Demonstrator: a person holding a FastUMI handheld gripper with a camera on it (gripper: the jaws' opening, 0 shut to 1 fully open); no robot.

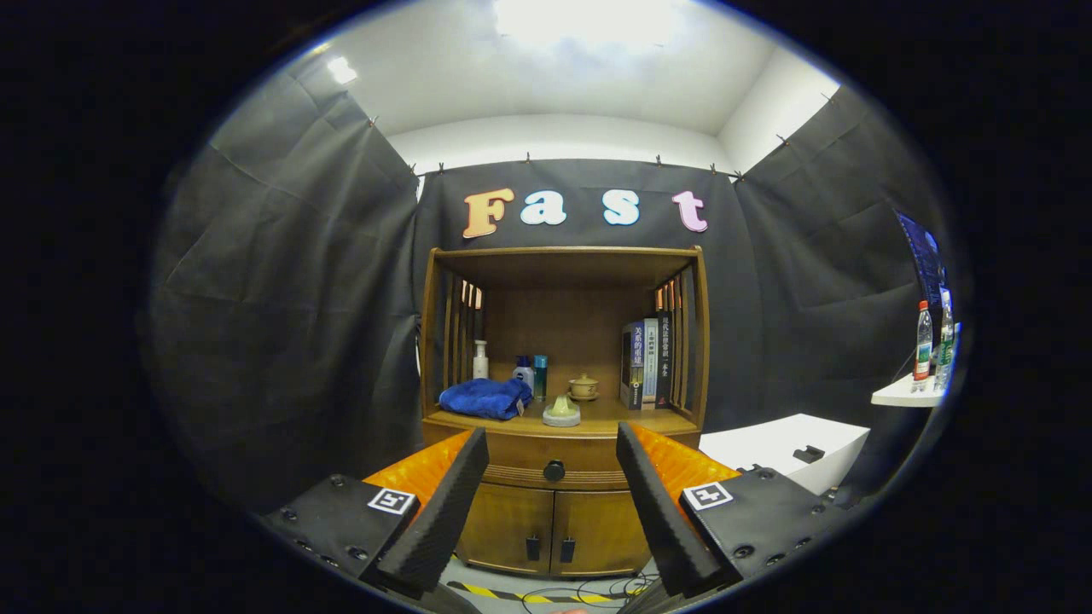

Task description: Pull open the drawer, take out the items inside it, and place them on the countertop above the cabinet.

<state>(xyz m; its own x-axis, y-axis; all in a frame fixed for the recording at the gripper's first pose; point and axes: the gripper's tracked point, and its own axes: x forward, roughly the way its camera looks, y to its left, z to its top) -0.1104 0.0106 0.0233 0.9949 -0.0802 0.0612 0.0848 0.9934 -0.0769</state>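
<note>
Nearest the camera, the gripper has its fingers spread wide with nothing between them, well short of the wooden cabinet. Straight ahead, framed in the gap between the fingers, sits the dark round knob of the drawer, whose front lies flush and runs left to right. Just above it, farther off, the countertop holds a blue cloth, bottles, a small lidded cup and upright books; the scene fits a drawer waiting to be pulled or one pushed shut again.

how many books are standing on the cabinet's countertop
3 upright books: a dark-covered book nearest the middle, a pale-spined book beside it, and a dark-spined book against the wooden cabinet's right slatted side. More could be hidden behind them. The gripper is open, its fingers framing the drawer knob.
</note>
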